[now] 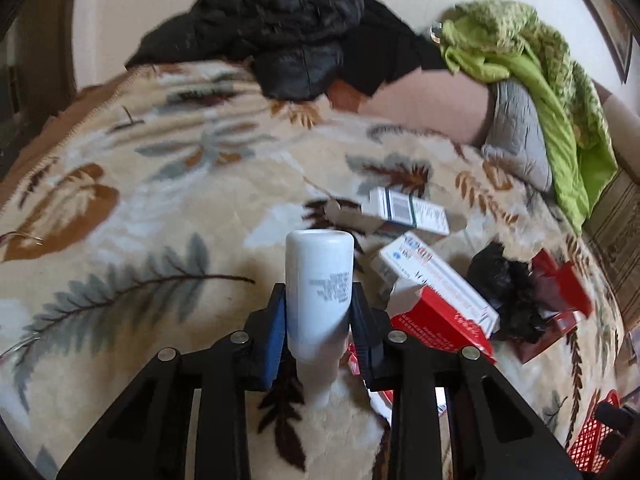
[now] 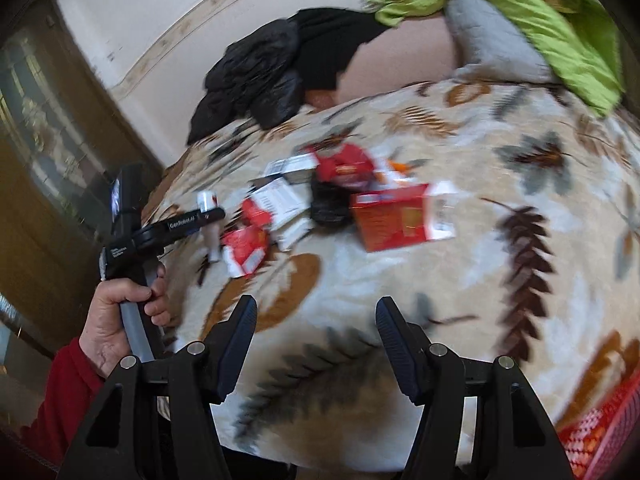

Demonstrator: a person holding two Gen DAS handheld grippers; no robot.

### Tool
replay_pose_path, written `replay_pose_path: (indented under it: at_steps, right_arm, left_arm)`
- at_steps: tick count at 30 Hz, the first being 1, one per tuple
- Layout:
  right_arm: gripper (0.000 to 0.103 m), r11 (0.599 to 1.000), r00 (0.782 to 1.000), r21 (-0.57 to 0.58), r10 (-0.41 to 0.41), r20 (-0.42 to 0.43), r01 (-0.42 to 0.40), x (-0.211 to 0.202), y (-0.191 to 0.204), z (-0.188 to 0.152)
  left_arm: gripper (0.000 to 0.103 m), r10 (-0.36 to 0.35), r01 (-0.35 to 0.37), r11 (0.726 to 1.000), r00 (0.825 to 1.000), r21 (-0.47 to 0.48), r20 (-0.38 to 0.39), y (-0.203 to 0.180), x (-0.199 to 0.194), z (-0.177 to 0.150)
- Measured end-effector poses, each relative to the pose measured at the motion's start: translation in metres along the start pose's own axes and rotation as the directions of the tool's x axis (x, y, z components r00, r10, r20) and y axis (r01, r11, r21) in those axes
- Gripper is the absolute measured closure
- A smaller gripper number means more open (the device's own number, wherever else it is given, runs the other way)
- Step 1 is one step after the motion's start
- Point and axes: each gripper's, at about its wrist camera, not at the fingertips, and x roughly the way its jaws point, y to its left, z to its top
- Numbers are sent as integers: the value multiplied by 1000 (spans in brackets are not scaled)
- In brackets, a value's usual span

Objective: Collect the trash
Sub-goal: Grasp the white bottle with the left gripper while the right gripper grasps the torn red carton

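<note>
Item: white plastic bottle (image 1: pixel 319 292), cap toward the camera, base pointing away, held over the leaf-patterned bed blanket (image 1: pixel 132 208). Left tool (image 1: pixel 320 312) is clamped on its body, both pads pressing. Likely light, rigid and smooth; a mid-body grip suits it, though it may slip.

Remaining trash: red-and-white carton (image 1: pixel 436 300), small white box (image 1: pixel 408 210), crumpled black bag (image 1: pixel 508 292), clustered just beside it. Red basket (image 1: pixel 592 440) nearby. Right tool (image 2: pixel 316 344) stands wide, empty.
</note>
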Motion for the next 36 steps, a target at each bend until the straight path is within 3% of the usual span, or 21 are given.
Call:
replay_pose_path:
  at_steps: [8,12,15,17,20,25,32,36]
  right_arm:
    - [39,992,979,73,117,-168,-106,105,35,39]
    - [48,995,981,89,67,-184,-52,142,36,46]
    - [63,990,978,130,74,-194,-49,164,30,44]
    - [88,989,979,132,84,-188,-60,169,33,45]
    - [95,993,988,91,91,-122,-81,156,42,49]
    - [97,997,997,29,69,18,-70,111,43,51]
    - [97,999,983,-35,32,182,-26,39,38,40]
    - [97,999,977,-50,8,214,2,7,29,18]
  left_arm:
    - [74,3,-3,999,1000,-33,27,6,-10,4]
    - [74,8,-7,999,1000,-41,23,12,-8,5]
    - [74,6,-5,1000,1000,-29,25,13,-8,6]
    - [74,9,-9,1000,999,-12,31,12,-9,7]
    - [74,10,-10,1000,999,-3,40,12,-11,8]
    - [74,-13,13,1000,998,9,54,3,-14,7]
    - [74,-45,37,995,995,95,86,-35,-33,-10]
    - [74,-75,63,991,992,122,99,-57,-47,-23]
